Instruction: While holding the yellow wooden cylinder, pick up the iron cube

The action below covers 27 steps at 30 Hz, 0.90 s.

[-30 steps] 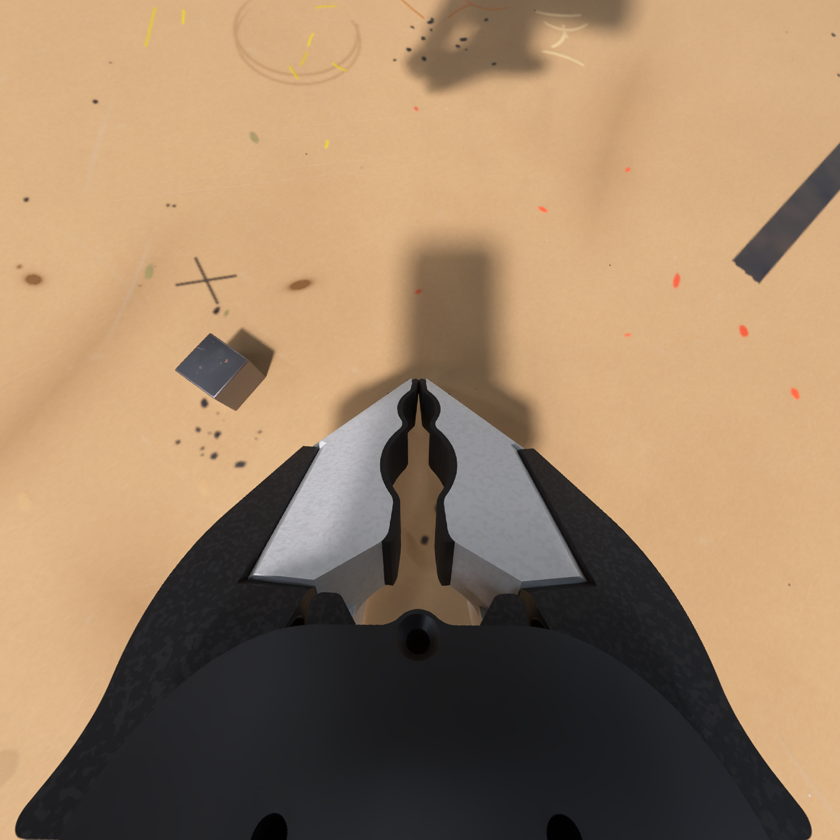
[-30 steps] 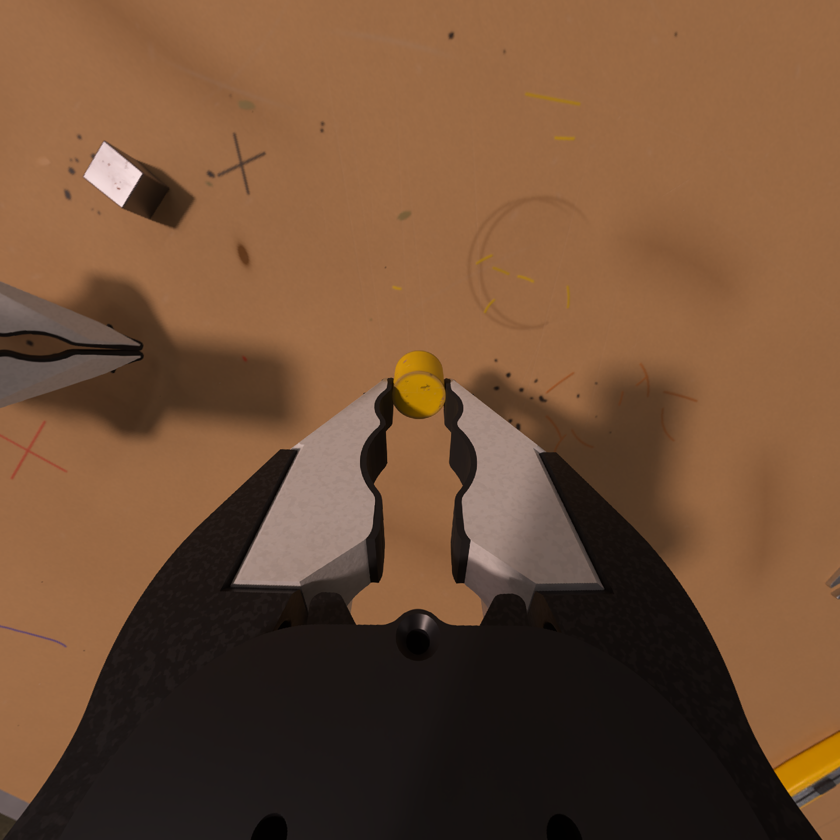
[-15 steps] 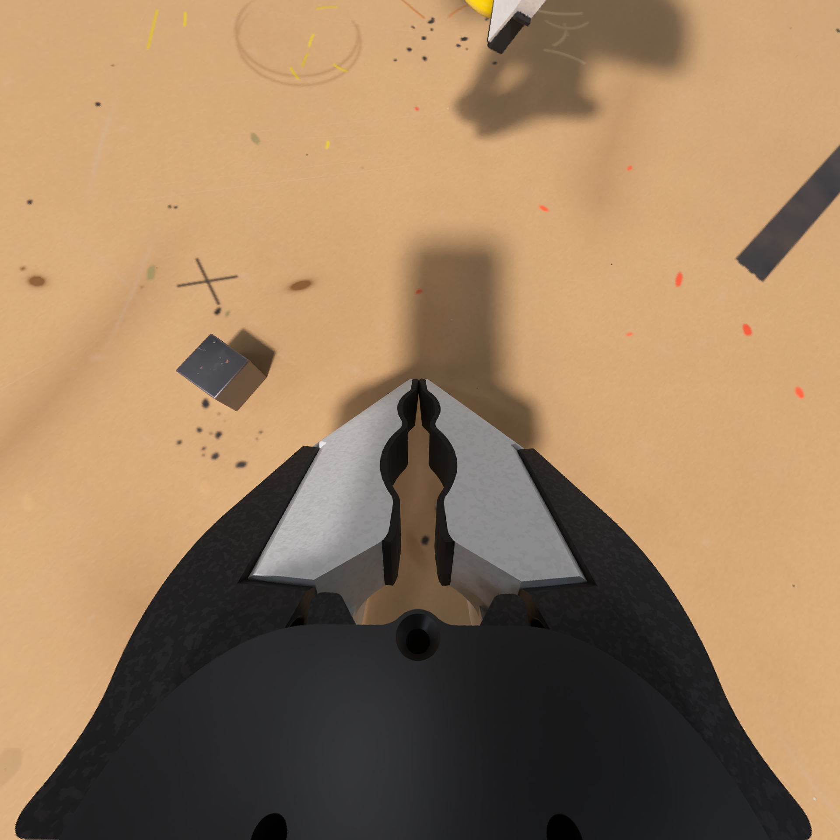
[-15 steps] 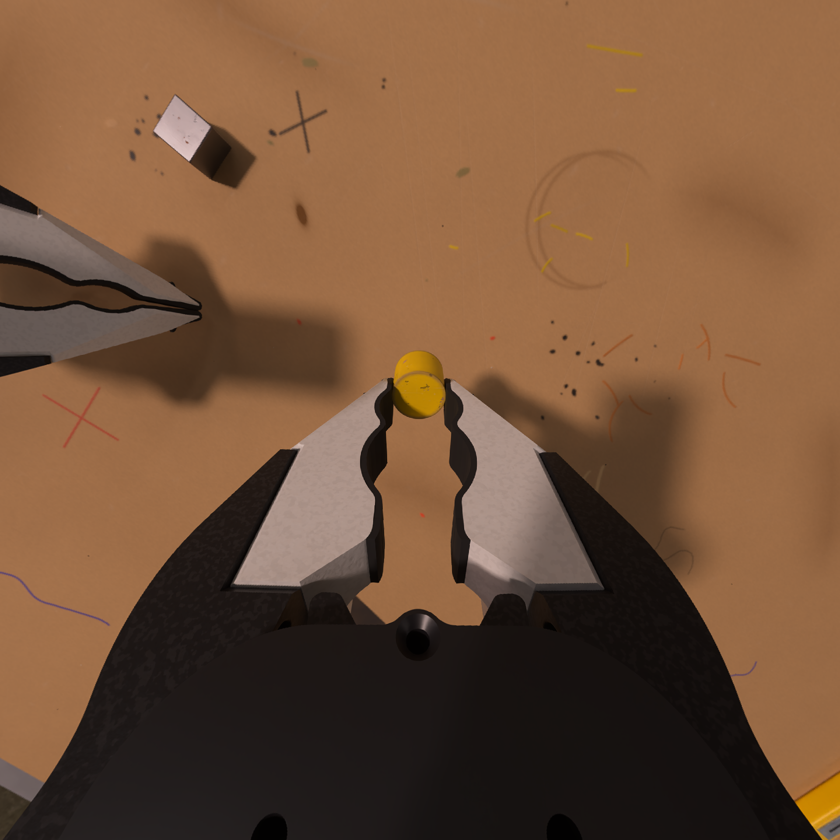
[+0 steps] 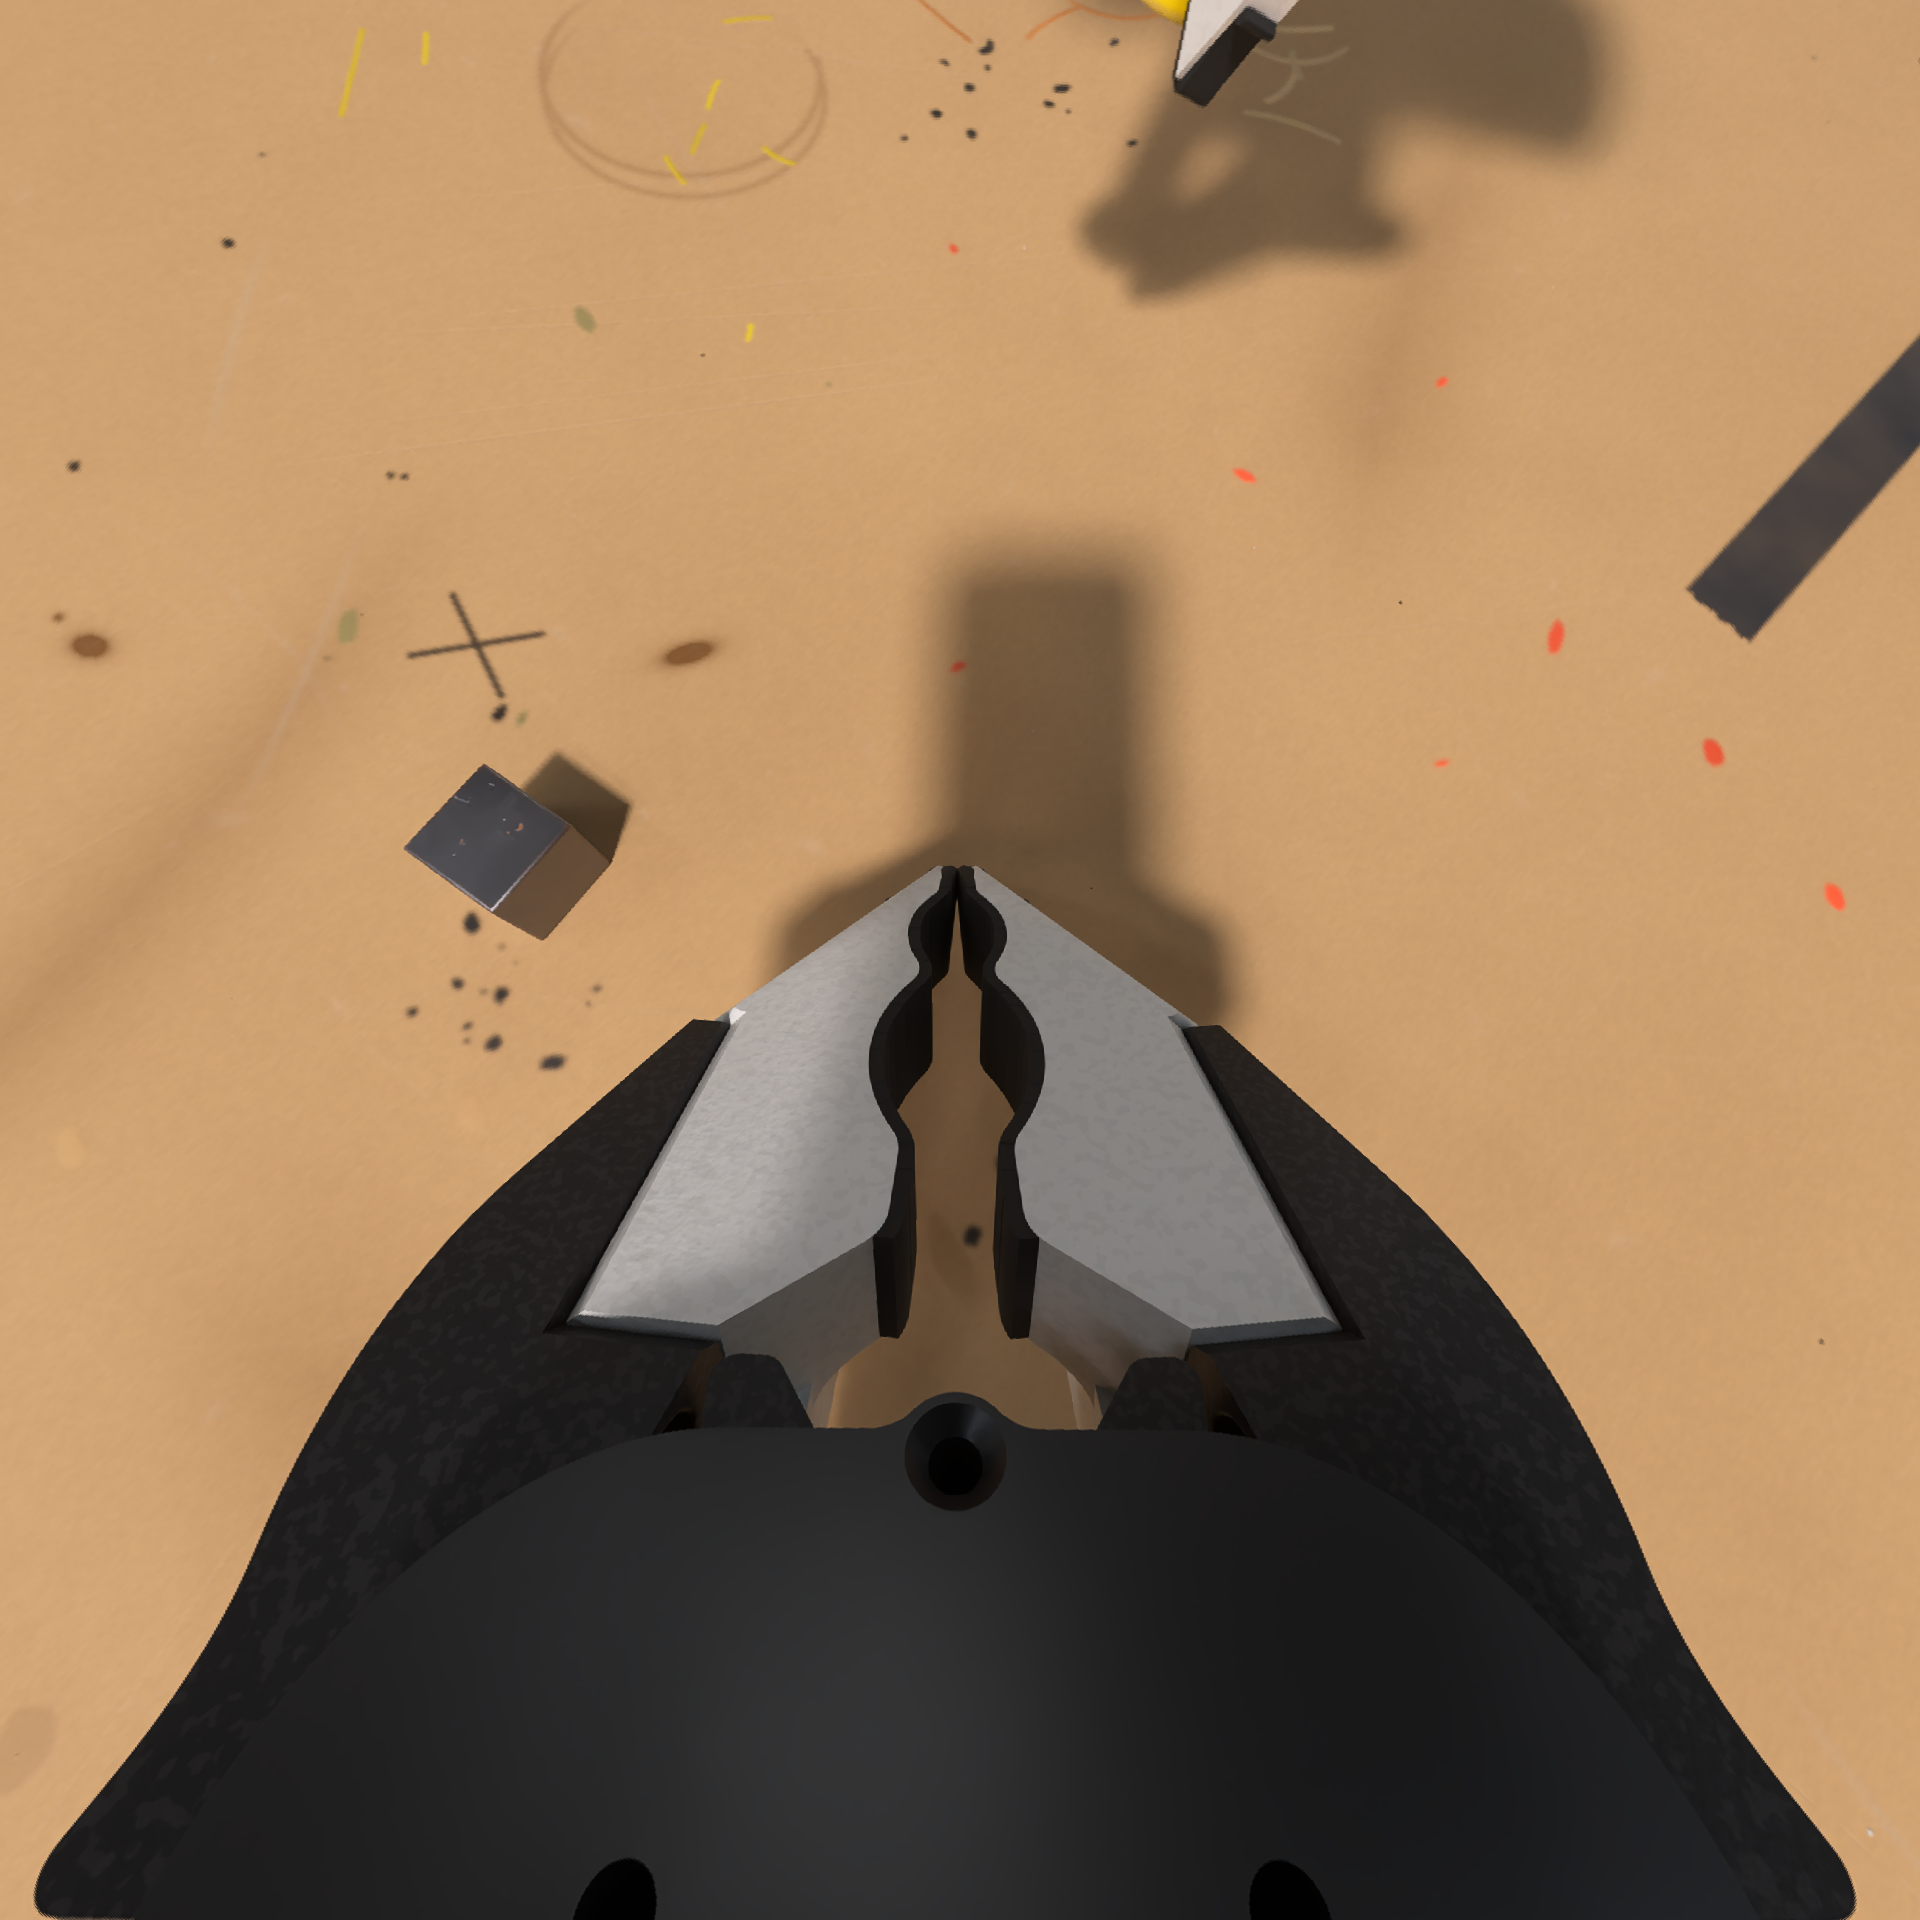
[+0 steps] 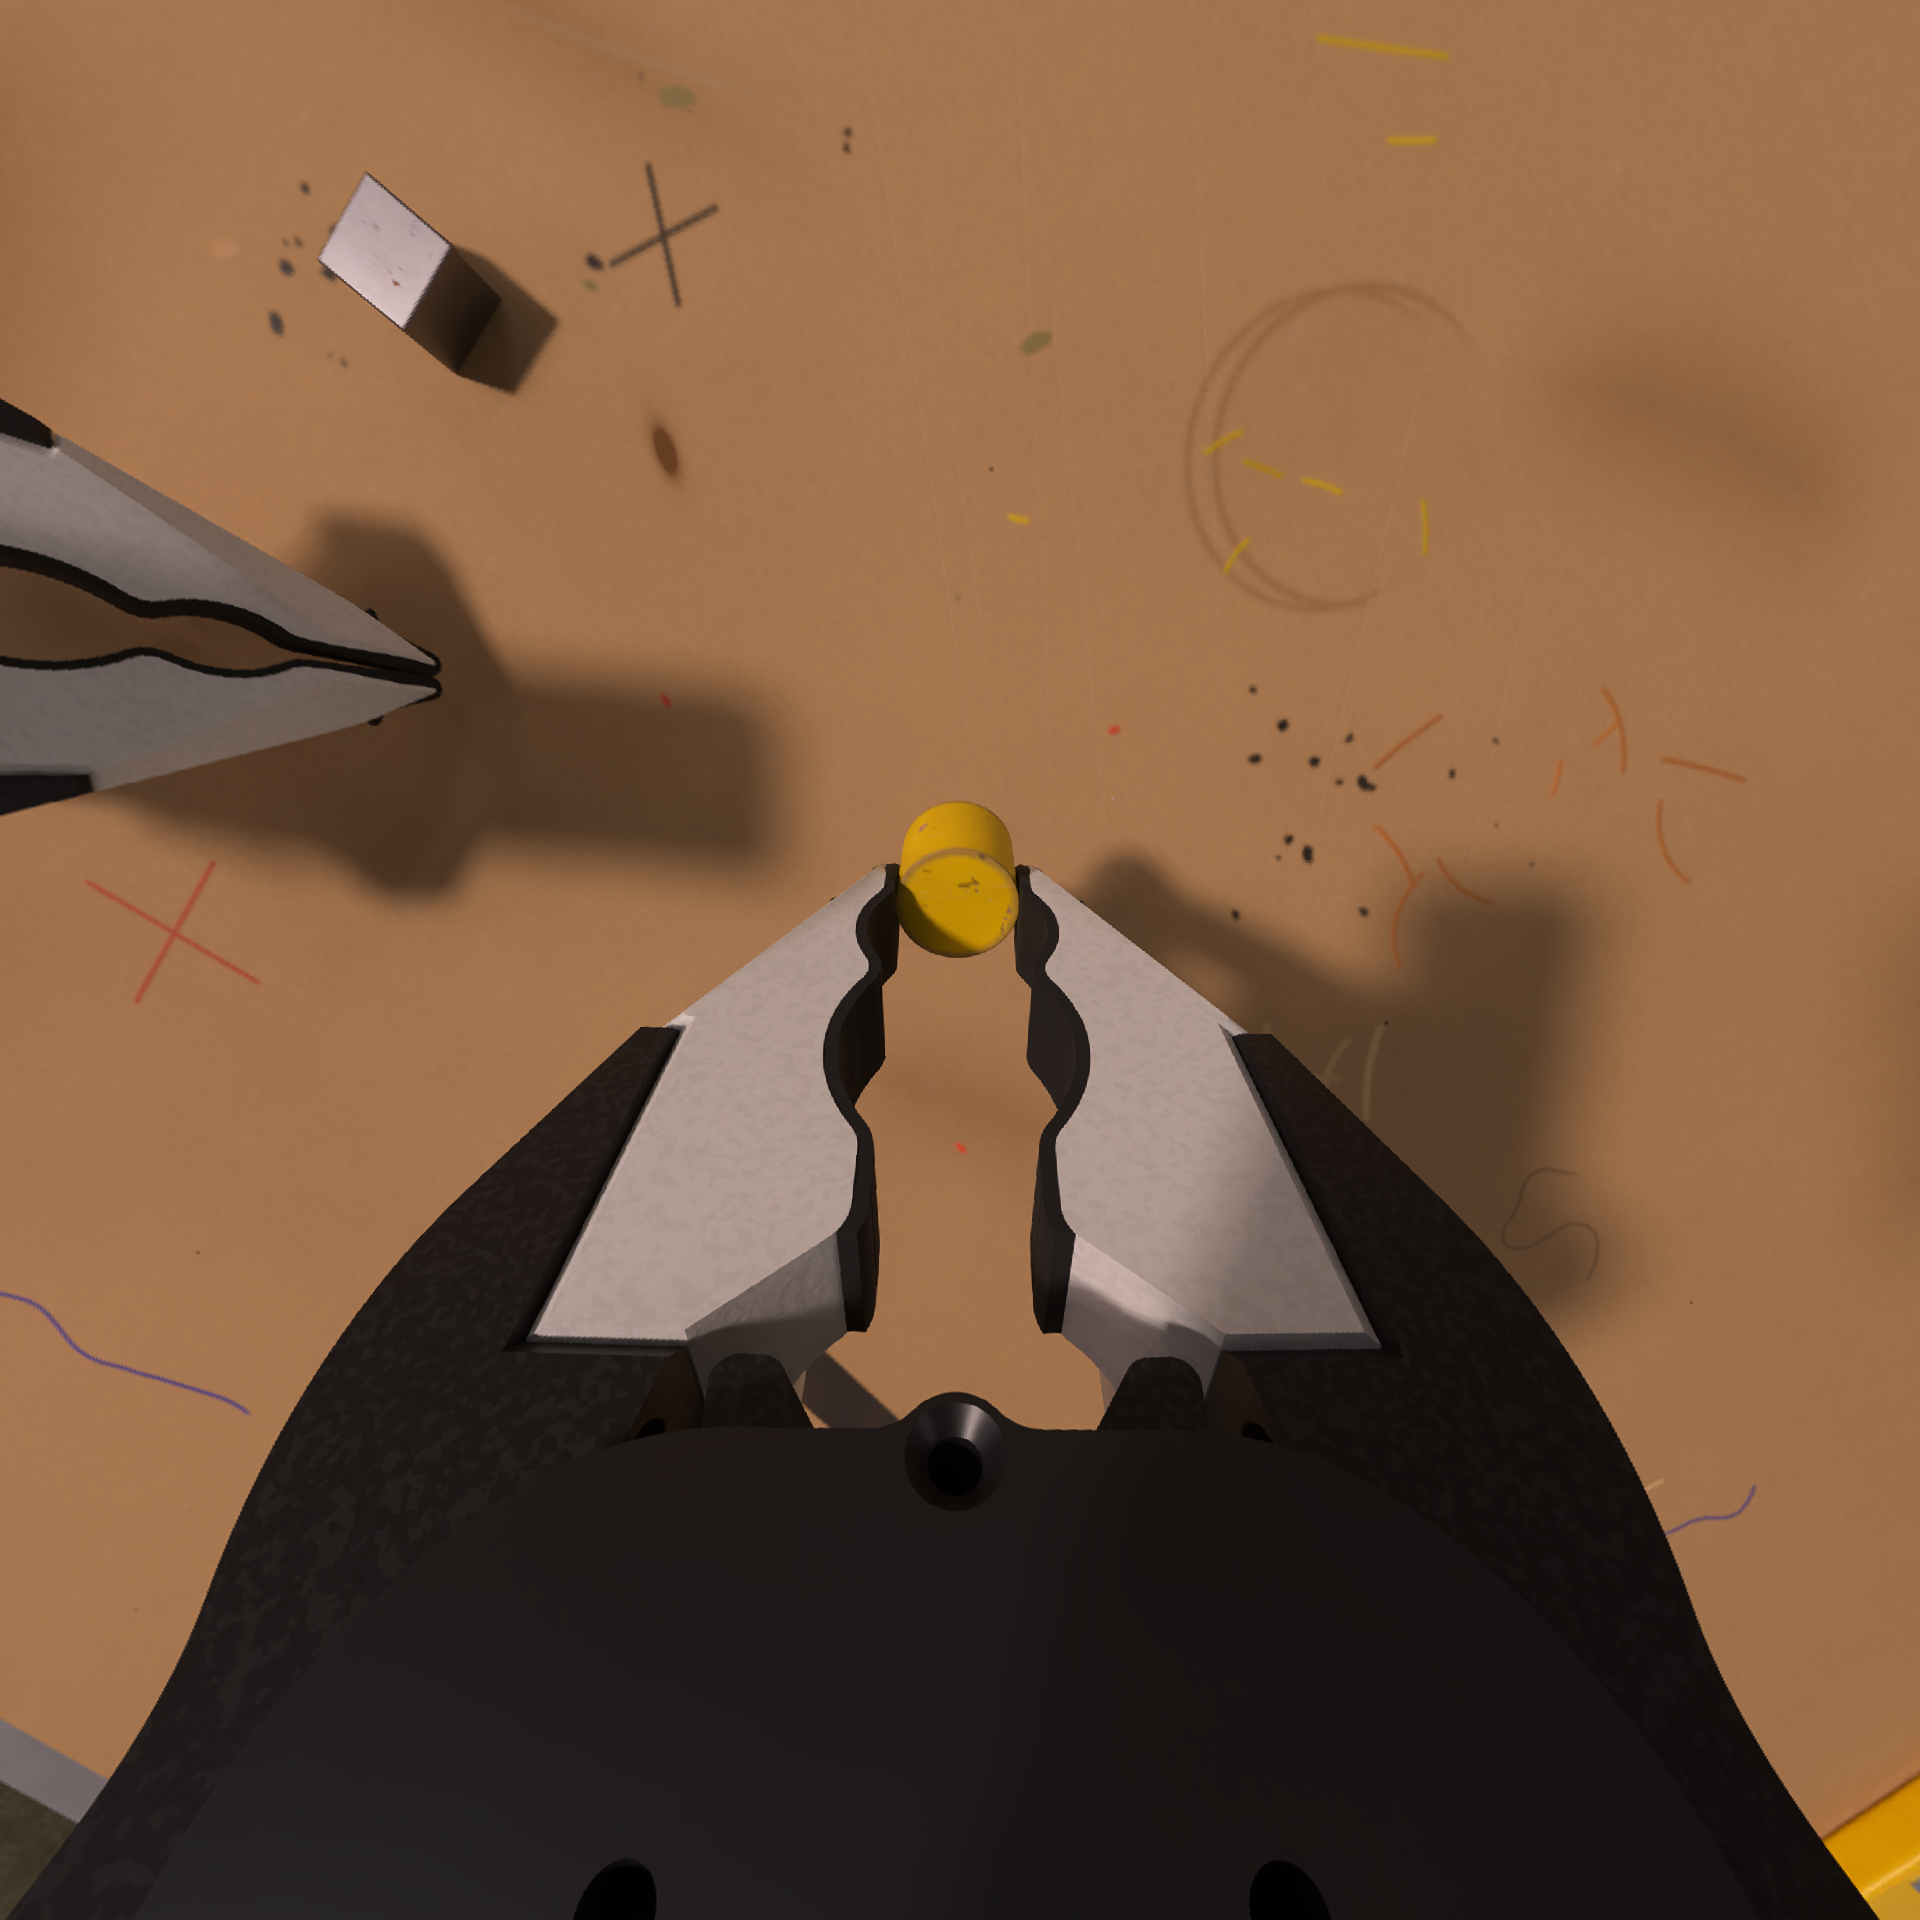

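Since the earlier frames the right gripper [image 6: 956,883] has drifted nearer the left gripper [image 5: 956,873], its tip now poking in at the left wrist view's top edge, still clenched on the yellow wooden cylinder [image 6: 954,881]. The left gripper stays closed on nothing. The iron cube [image 5: 506,850] rests untouched on the tan worktop [image 5: 1351,935], just left of the left gripper's tips; no worktop edge shows nearby.
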Motion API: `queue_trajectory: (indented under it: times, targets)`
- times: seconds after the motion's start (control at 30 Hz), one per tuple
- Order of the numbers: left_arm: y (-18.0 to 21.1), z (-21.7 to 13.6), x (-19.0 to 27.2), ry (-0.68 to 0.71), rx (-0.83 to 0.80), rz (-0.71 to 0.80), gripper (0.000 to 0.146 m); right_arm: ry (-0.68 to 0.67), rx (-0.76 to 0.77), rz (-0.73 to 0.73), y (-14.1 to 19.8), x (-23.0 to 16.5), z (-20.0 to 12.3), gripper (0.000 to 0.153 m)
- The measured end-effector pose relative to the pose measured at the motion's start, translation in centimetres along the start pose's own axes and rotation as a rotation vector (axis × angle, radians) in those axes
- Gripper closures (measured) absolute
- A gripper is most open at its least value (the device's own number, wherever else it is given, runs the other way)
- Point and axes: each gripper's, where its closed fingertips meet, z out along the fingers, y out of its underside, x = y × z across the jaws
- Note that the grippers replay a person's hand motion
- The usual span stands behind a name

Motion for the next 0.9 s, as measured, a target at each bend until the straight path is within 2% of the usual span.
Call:
queue_trajectory:
  times: [0.63, 0.9]
  targets:
    - [0.0, 0.0, 0.0, -0.007, 0.000, 0.007, 0.146, 0.025, -0.007, 0.065, 3.8, 2.8, -1.2, 0.131]
    - [0.0, 0.0, 0.0, -0.011, 0.000, 0.010, 0.146, 0.025, -0.003, 0.076, 4.5, 3.2, -1.4, 0.131]
